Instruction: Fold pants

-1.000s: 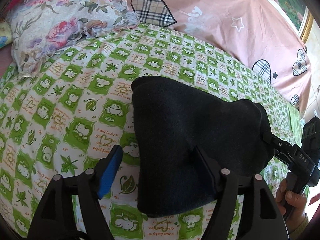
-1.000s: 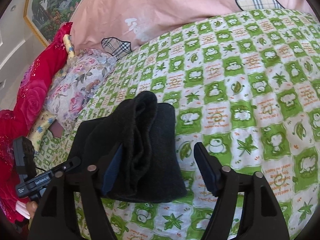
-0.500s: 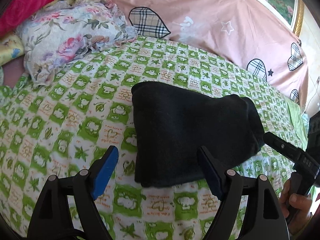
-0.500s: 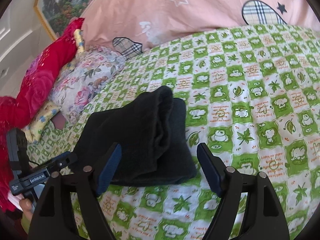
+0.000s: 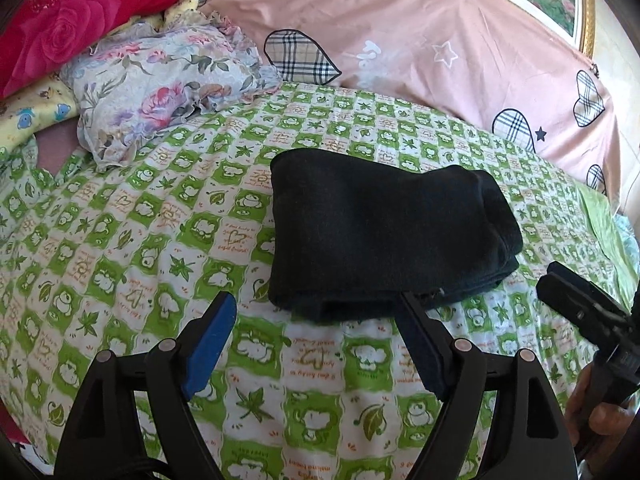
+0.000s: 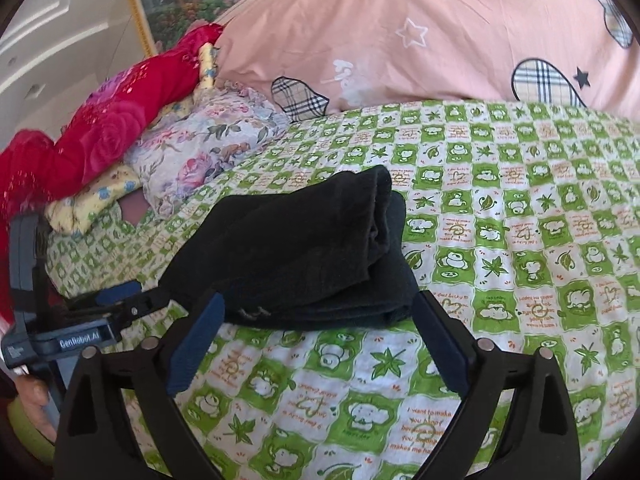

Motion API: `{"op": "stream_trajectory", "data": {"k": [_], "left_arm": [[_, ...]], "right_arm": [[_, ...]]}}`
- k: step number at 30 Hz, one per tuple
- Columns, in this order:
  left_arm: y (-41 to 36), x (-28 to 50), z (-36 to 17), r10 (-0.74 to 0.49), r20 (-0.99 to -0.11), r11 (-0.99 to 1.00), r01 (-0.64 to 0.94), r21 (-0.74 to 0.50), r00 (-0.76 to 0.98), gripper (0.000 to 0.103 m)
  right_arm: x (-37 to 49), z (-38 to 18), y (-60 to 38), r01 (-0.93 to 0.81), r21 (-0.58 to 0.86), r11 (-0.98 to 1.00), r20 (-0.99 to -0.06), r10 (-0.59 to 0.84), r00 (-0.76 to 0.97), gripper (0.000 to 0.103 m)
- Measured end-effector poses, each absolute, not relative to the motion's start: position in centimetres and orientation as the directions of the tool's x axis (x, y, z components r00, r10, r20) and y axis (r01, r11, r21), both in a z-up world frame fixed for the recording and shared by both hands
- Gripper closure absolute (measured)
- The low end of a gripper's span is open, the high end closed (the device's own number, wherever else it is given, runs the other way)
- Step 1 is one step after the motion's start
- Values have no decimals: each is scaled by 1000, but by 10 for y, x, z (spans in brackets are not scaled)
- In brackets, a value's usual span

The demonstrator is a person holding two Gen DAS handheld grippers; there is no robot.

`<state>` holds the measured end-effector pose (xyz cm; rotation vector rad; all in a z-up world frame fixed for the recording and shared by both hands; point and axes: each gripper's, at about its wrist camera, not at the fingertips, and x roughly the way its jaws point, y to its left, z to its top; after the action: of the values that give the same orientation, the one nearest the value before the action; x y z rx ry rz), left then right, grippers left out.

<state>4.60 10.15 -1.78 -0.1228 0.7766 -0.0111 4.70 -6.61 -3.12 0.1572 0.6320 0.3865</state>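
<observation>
We see the black pants point(image 5: 384, 232) lying folded into a thick, compact bundle on the green-and-white checked bedsheet point(image 5: 132, 240), near the middle of the bed. From the right side the stacked layers show at the bundle's end point(image 6: 312, 256). Our left gripper point(image 5: 316, 320) hangs just short of the bundle's near edge, jaws wide apart and holding nothing; only sheet lies between them. Our right gripper point(image 6: 320, 316) sits at the near edge too, its jaws opening, with the bundle's corner just beyond the tips and nothing pressed between the pads. Behind the pants lie a floral pillow point(image 5: 168, 84), a red blanket point(image 5: 76, 24) and a pink quilt with plaid hearts point(image 5: 420, 36).
</observation>
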Motion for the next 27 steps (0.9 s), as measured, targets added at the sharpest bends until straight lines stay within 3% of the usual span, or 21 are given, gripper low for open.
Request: {"op": "stream_trajectory", "data": {"k": [4,10,27], "left_arm": [[100,42,-17,-46,-699,994,-36,-103,714,21],[98,37,-17,-25,-701,995,-48,-84,713,21],[88,39,-35,10,-714,999,-38,-23,700,19]], "right_arm": [[40,-35,-61,-306,209,929,-557,370,743,4],[33,-39,-60,-342,253,905,-549,426,719,3],[35,-52,-43,-388,82,918,-562,364,743,0]]}}
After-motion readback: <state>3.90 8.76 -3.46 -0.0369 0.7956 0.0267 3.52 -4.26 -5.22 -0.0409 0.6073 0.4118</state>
